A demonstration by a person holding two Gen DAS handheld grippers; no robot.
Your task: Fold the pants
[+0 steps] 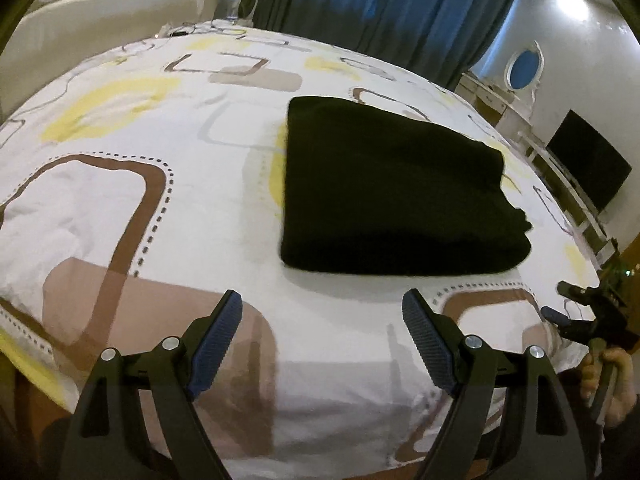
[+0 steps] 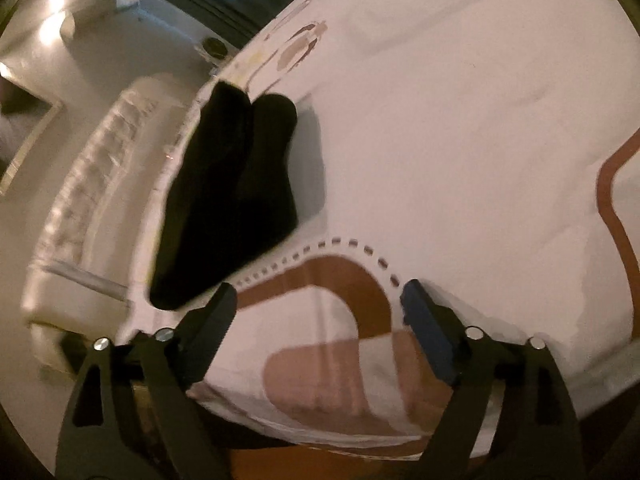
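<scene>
A bed (image 1: 168, 216) with a white cover printed in brown and yellow shapes fills both views. Blue curtains (image 1: 384, 12) hang at the far side, and a dark screen (image 1: 588, 164) stands far right. The black pants (image 1: 384, 192), folded into a thick bundle, lie flat on the cover. The left gripper (image 1: 322, 320) has its jaws spread and empty, the pants just beyond them. The right gripper (image 2: 318, 304), jaws also spread and empty, has the pants (image 2: 232, 192) to its far left, apart from both pads.

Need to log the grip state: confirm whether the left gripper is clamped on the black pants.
No. The left gripper stands open over the bedspread, short of the folded black pants.
</scene>
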